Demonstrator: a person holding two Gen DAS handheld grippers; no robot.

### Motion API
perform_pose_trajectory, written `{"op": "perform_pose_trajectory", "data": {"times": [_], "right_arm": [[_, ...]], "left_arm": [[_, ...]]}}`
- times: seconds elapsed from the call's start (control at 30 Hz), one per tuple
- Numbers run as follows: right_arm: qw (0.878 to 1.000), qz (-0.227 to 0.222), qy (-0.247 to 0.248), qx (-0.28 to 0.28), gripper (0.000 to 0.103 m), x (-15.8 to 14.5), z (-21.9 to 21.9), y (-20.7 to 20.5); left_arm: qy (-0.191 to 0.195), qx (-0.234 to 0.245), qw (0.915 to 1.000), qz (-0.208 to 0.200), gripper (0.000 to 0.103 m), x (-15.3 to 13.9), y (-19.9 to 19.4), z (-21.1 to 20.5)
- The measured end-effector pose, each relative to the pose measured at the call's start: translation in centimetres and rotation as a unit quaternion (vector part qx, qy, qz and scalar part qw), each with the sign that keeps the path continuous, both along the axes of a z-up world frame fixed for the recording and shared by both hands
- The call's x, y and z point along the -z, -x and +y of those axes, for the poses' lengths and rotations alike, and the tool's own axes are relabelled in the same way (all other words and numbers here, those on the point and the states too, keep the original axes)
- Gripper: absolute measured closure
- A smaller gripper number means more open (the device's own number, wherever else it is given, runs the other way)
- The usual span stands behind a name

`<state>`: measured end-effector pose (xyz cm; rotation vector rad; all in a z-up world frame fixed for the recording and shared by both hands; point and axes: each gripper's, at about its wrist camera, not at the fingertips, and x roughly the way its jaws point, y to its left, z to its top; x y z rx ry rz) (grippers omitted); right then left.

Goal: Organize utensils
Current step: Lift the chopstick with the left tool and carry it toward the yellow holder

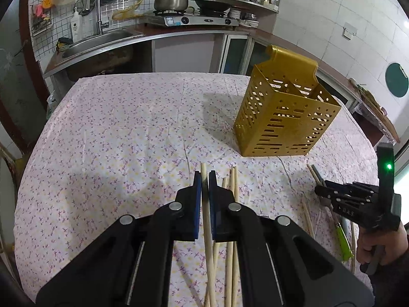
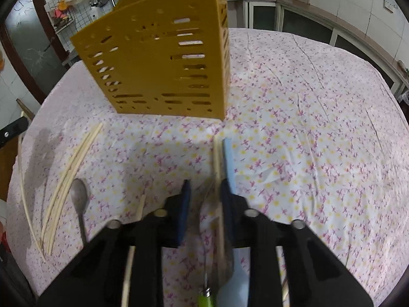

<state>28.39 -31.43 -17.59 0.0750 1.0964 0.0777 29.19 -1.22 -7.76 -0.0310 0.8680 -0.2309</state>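
Left gripper [image 1: 205, 179] is seen with its blue pads pinching a single pale chopstick [image 1: 207, 220], which runs up between the jaws and pokes out just past the fingertips. More loose chopsticks [image 1: 232, 194] are noted lying on the flowered tablecloth [image 1: 115, 133] just right of that gripper, some passing under it.

Right gripper [image 2: 204, 186] is recorded with its jaws parted, a gap visible between the dark blue pads. One chopstick [image 2: 217, 179] is seen lying against the inner face of the right-hand finger; no squeeze from both pads is visible. The view here is blurred. A green-handled utensil [image 2: 205, 298] shows at the bottom edge below the jaws; its head cannot be made out. In the left wrist view the right gripper [image 1: 320, 192] is held by a hand [image 1: 375, 245] at the right edge, low over the cloth, with the green handle [image 1: 343, 243] lying beneath it.

Yellow perforated utensil holder [image 1: 283, 120] stands upright on the cloth, beyond both grippers, well apart from the left one and nearer the right. A divider is visible inside it.

A metal spoon [image 2: 79, 199] and a fan of chopsticks [image 2: 69, 179] lie to the left in the right wrist view.
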Motion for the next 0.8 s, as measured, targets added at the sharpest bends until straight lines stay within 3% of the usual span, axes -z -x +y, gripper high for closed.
{"op": "perform_pose_trajectory", "data": {"times": [0.1, 0.37, 0.8], "right_arm": [[1.0, 0.003, -0.014, -0.003, 0.092, -0.4, -0.4, 0.0], [0.999, 0.024, -0.002, -0.033, 0.093, -0.2, 1.0, 0.9], [0.997, 0.06, -0.031, -0.025, 0.094, 0.3, 0.4, 0.5]], "left_arm": [[-0.001, 0.002, 1.0, -0.001, 0.099, -0.1, 0.0, -0.3], [-0.004, 0.007, 0.9999, -0.007, 0.099, -0.6, 0.9, -0.7], [-0.005, 0.007, 0.9999, -0.01, 0.099, -1.4, 1.7, -0.7]]}}
